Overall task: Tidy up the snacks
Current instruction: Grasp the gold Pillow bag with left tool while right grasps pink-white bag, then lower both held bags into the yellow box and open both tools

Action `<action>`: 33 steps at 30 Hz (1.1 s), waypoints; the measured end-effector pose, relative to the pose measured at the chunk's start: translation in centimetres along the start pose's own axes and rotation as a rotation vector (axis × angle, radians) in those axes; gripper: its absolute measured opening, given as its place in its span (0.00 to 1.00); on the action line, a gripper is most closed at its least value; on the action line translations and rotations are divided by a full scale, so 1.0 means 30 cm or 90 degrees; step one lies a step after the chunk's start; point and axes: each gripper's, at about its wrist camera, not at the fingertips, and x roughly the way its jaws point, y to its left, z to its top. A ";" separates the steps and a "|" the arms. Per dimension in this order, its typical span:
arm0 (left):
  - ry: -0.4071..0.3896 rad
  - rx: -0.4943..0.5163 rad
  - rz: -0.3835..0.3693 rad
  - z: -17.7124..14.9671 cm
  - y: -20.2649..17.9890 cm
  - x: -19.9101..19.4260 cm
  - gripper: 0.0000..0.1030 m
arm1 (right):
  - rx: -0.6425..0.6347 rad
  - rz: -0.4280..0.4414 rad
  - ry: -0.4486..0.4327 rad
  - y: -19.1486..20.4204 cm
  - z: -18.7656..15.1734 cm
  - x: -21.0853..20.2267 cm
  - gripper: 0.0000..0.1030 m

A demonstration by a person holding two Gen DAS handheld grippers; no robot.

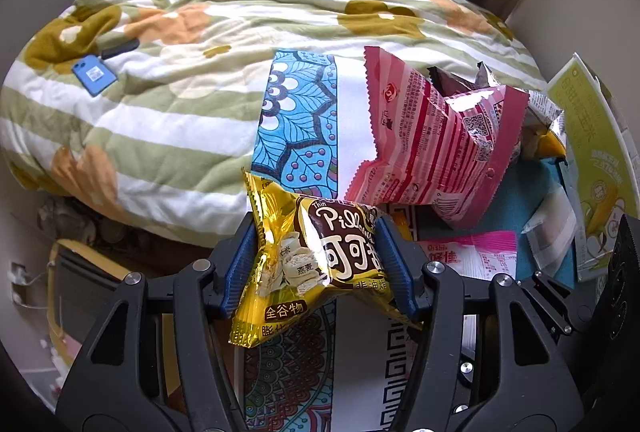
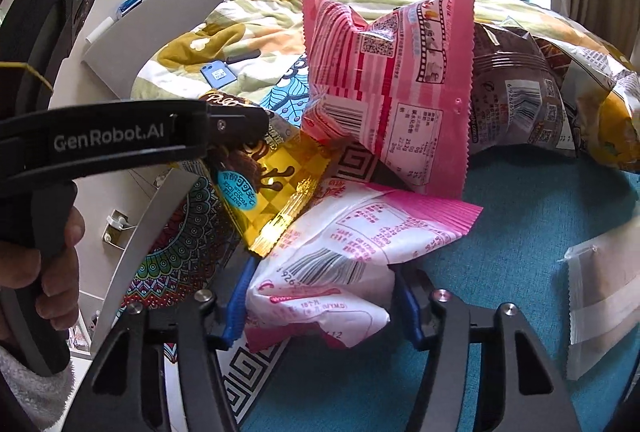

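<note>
My left gripper (image 1: 318, 264) is shut on a gold and brown cocoa pillow snack bag (image 1: 316, 256), its blue pads pressing both sides. The right wrist view shows that gold bag (image 2: 276, 187) hanging from the left gripper's fingertips (image 2: 240, 125). My right gripper (image 2: 324, 306) is shut on a white and pink snack bag (image 2: 344, 252), which lies on a teal surface (image 2: 520, 232). Behind it a tall pink striped bag (image 2: 388, 83) stands upright and leans on a brown bag (image 2: 516, 91). From the left wrist view the pink striped bag (image 1: 432, 135) is right of the gold bag.
A flowered quilt (image 1: 160, 31) with a blue phone (image 1: 94, 73) on it fills the far side. A patterned box (image 1: 296, 119) lies under the gold bag. A green carton (image 1: 592, 135), a yellow bag (image 2: 612, 127) and a clear packet (image 2: 600, 296) lie right. A hand (image 2: 52, 272) holds the left gripper.
</note>
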 end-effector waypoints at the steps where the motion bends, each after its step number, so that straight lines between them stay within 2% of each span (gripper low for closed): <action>1: -0.003 -0.002 -0.002 -0.003 -0.001 -0.004 0.53 | 0.000 -0.004 -0.002 -0.005 -0.003 -0.009 0.54; 12: -0.021 -0.048 -0.027 -0.007 0.007 -0.086 0.52 | 0.016 -0.039 -0.021 -0.050 -0.051 -0.105 0.53; 20: -0.062 -0.036 -0.053 0.008 -0.062 -0.247 0.51 | 0.038 -0.057 -0.062 -0.043 -0.051 -0.239 0.52; 26: -0.096 -0.020 -0.114 0.048 -0.187 -0.405 0.51 | 0.066 -0.089 -0.119 -0.056 -0.054 -0.439 0.52; 30: -0.125 0.021 -0.139 0.093 -0.346 -0.497 0.51 | 0.094 -0.111 -0.162 -0.112 -0.053 -0.622 0.52; 33: -0.141 0.049 -0.164 0.128 -0.491 -0.541 0.50 | 0.102 -0.149 -0.191 -0.173 -0.040 -0.752 0.52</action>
